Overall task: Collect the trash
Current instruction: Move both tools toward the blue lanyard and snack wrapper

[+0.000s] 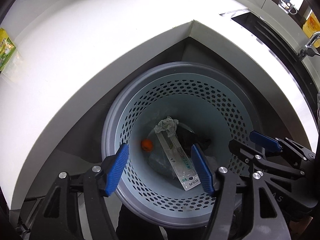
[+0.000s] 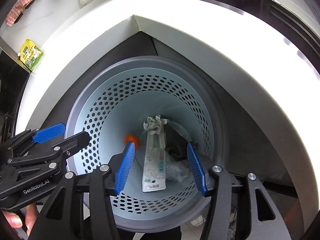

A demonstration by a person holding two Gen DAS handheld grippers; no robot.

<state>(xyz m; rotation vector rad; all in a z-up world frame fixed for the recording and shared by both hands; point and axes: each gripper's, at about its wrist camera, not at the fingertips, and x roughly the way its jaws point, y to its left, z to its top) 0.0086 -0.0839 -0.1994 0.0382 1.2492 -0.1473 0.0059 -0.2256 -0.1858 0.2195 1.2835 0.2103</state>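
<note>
- Left tongs (image 1: 160, 168) and right tongs (image 2: 160, 168) are both hanging wide, holding nothing, over the bin (image 1: 200, 92).
- A wrapper (image 1: 178, 160), tissue (image 1: 168, 126) and orange cap (image 1: 147, 145) are lying inside.

A dark item (image 1: 192, 140) at the bin's bottom is partly covered by the clear package (image 1: 178, 158); the yellow-green packet (image 1: 6, 48) is cut off at the left edge.

The bin (image 1: 226, 108) looks like matt pale plastic, perforated, with a smooth grey rim. Inside, the long packet (image 1: 180, 164) is glossy clear film, the wad (image 1: 168, 126) crumpled paper. The counter (image 1: 80, 40) is smooth, glossy white. Both grippers' pads (image 1: 117, 168) are ribbed blue plastic on matt black frames with shiny metal pins
</note>
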